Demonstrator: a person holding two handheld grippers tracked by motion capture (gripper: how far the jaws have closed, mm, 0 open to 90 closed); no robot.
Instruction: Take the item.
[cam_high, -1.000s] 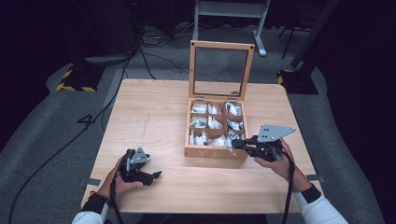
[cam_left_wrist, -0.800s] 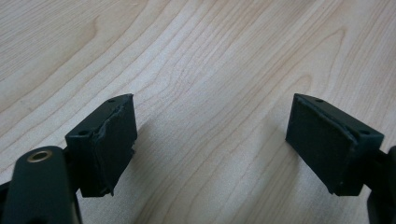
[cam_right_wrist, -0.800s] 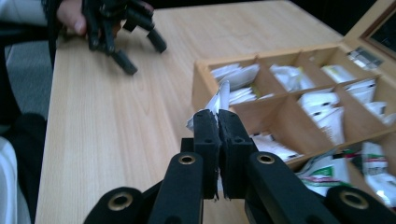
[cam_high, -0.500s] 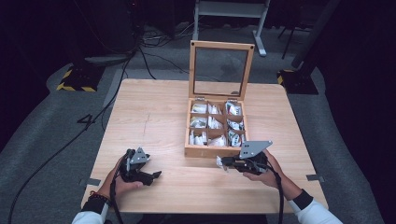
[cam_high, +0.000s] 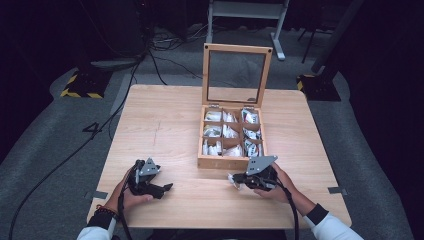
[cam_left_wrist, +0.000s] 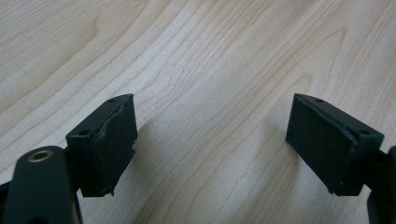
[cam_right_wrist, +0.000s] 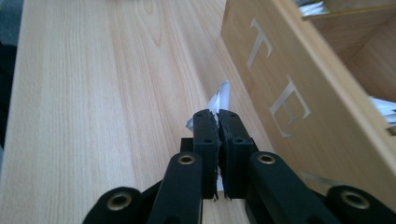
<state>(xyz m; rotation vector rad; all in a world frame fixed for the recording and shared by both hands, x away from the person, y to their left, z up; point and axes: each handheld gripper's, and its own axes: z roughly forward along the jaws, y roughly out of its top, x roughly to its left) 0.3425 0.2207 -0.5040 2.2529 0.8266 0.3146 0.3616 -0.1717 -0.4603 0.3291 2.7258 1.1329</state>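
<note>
My right gripper (cam_high: 239, 180) is shut on a small white sachet (cam_high: 233, 178), low over the table just in front of the wooden tea box (cam_high: 222, 163). In the right gripper view the sachet (cam_right_wrist: 218, 100) sticks out edge-on past the pressed-together pads of the gripper (cam_right_wrist: 217, 122), with the box's front wall (cam_right_wrist: 299, 79) at the right. The box has its glass lid (cam_high: 236, 75) standing upright and its compartments hold several white sachets. My left gripper (cam_high: 164, 189) rests at the table's near left, open. Bare wood lies between its pads (cam_left_wrist: 114, 135) in the left gripper view (cam_left_wrist: 210, 140).
The wooden table (cam_high: 165, 120) has free room left of the box. Tape marks (cam_high: 96, 195) sit on its near corners. Cables (cam_high: 125, 85) and a yellow-black striped base (cam_high: 80, 85) lie on the grey floor behind.
My right hand has come down and leftward from the box's front right compartment to the table in front of the box, carrying the sachet. The left hand has stayed put.
</note>
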